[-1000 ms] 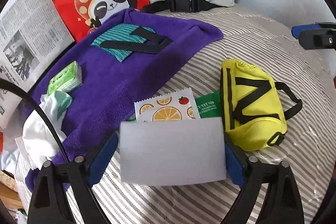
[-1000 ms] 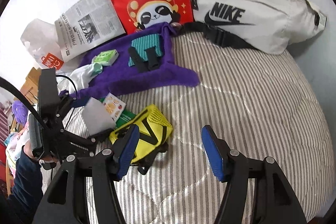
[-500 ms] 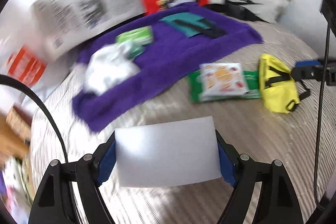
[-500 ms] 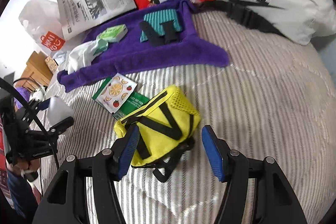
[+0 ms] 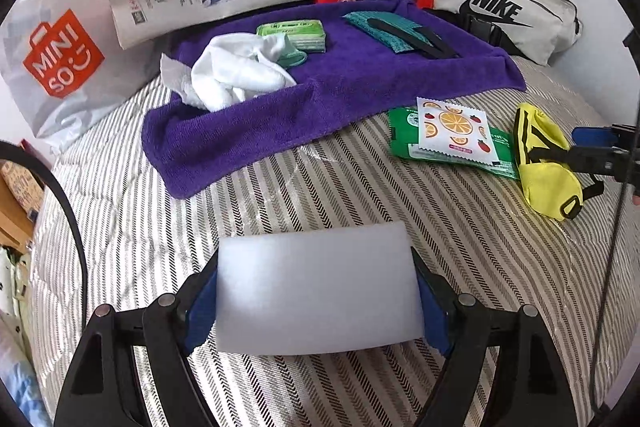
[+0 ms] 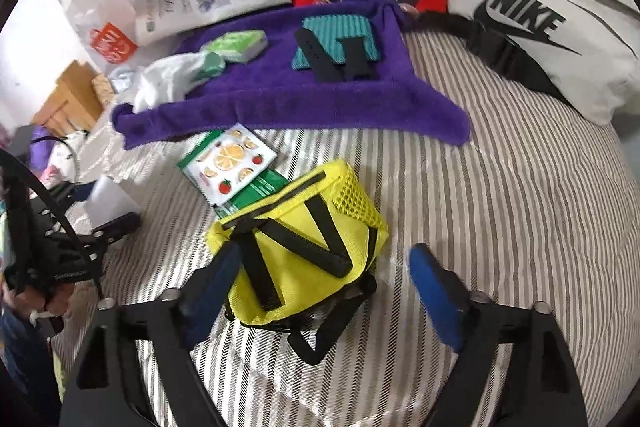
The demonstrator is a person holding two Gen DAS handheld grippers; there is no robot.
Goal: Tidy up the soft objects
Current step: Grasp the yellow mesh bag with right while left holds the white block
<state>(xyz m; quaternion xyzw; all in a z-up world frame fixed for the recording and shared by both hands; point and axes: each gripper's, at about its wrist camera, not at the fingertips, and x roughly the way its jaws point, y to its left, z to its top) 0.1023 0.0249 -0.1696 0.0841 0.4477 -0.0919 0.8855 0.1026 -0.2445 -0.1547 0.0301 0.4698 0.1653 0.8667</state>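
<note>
The left gripper (image 5: 316,301) is clamped on a white rectangular foam block (image 5: 316,291), above the striped quilted bed cover (image 5: 400,211). The right gripper (image 6: 320,279) has just been opening; its wide jaws stand either side of a yellow fabric pouch with black straps (image 6: 304,247), near the purple towel's (image 6: 280,99) front edge.
</note>
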